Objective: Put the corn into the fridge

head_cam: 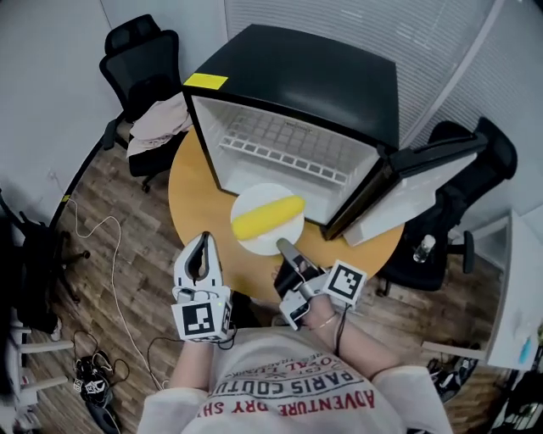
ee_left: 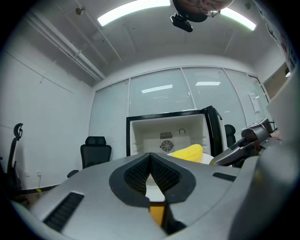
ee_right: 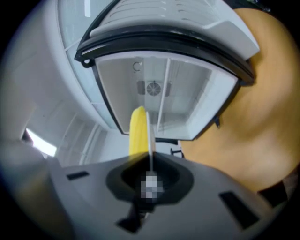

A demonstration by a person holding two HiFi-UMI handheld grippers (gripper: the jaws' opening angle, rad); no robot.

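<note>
Yellow corn (head_cam: 268, 217) lies on a white plate (head_cam: 265, 194) over the wooden surface (head_cam: 191, 186), just before the open fridge (head_cam: 297, 93), with the right hand-held gripper (head_cam: 282, 247) pinching the plate's rim and the left hand-held gripper (head_cam: 203, 238) pressed together, empty.

shirt (head_cam: 293, 397), upside-down print "PARIS COUTU", "ADVENTURE", yellow fridge label (head_cam: 206, 81) unreadable

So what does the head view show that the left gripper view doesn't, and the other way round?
Only the head view: the white cable on the floor and the person's shirt. Only the left gripper view: the ceiling lights and the fan at the back of the fridge. Both: the open fridge, the corn and a black chair.
</note>
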